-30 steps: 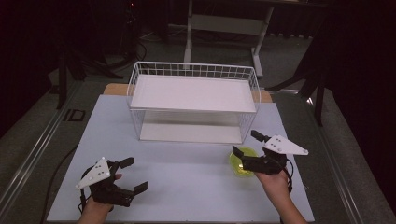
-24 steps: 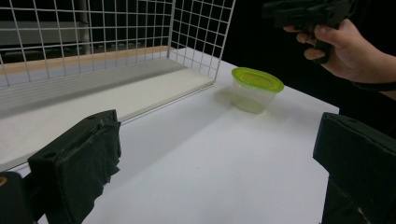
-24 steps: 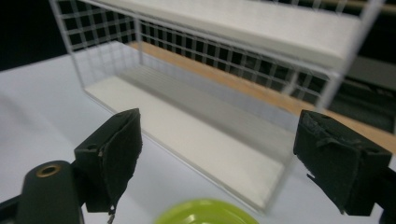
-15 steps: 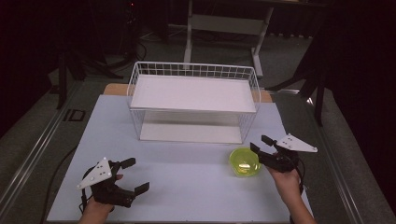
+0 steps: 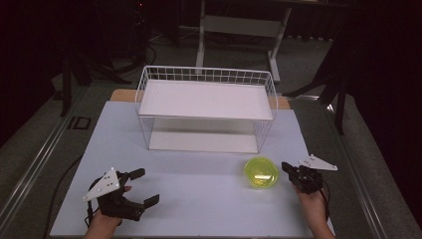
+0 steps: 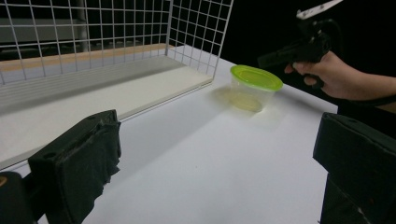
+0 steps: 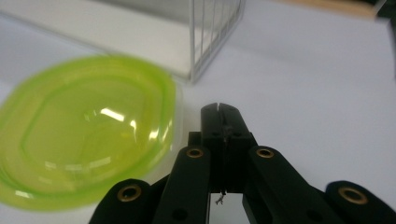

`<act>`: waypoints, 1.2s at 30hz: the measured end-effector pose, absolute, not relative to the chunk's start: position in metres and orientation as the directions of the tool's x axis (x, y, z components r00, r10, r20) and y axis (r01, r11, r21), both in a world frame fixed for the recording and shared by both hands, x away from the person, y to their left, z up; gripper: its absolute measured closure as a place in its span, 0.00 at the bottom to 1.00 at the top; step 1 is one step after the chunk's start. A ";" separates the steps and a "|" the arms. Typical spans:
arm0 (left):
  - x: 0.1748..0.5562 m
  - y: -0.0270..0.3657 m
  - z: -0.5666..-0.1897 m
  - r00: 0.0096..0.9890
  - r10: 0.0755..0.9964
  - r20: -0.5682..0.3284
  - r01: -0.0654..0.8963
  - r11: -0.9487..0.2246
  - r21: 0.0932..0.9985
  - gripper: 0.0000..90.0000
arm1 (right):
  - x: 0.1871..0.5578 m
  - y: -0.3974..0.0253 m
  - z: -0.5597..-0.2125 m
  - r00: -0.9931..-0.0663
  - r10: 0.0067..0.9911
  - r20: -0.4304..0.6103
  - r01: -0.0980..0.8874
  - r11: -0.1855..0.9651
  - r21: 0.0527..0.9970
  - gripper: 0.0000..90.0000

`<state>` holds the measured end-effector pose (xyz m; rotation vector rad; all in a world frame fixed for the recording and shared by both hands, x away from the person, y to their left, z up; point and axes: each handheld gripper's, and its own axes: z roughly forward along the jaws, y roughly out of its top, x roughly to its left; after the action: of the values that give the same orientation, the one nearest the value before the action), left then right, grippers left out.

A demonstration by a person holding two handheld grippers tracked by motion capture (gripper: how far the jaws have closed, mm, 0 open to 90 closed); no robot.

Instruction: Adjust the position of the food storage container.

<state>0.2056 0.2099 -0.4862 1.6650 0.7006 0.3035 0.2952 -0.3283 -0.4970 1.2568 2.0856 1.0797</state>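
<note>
White surface [image 5: 199, 199] with a white wire rack [image 5: 206, 109] at centre-far, two tiers, white board on each. Round clear container with a lime-green lid [image 5: 261, 172] sits on the surface near-right, just in front of the rack's right near corner, lid on. Right gripper [image 5: 291, 171] is just right of the container, apart from it, jaws pressed together with nothing between them; the right gripper view has its tips [image 7: 218, 112] beside the lid's rim, not touching. Left gripper [image 5: 142, 187] is near-left on the surface, well apart from the container, jaws spread wide and empty, aimed right; the left gripper view looks across to the container [image 6: 254, 87] and the right hand [image 6: 327, 74].
</note>
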 end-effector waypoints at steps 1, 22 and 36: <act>0.205 0.210 -0.486 0.782 0.597 -0.179 0.275 -0.072 0.959 0.02 | 0.294 -0.329 -0.503 -0.470 0.883 0.020 0.534 0.266 0.803 1.00; 0.206 0.209 -0.486 0.783 0.596 -0.178 0.276 -0.077 0.958 0.02 | 0.295 -0.278 -0.528 -0.605 0.791 0.088 0.579 0.362 0.731 1.00; 0.206 0.208 -0.487 0.787 0.593 -0.169 0.272 -0.088 0.958 0.02 | 0.306 -0.218 -0.531 -0.688 0.714 0.133 0.560 0.404 0.723 1.00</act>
<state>0.2055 0.2084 -0.4869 1.6776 0.6888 0.3063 0.3057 -0.2184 -0.5313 1.1318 2.4611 1.1509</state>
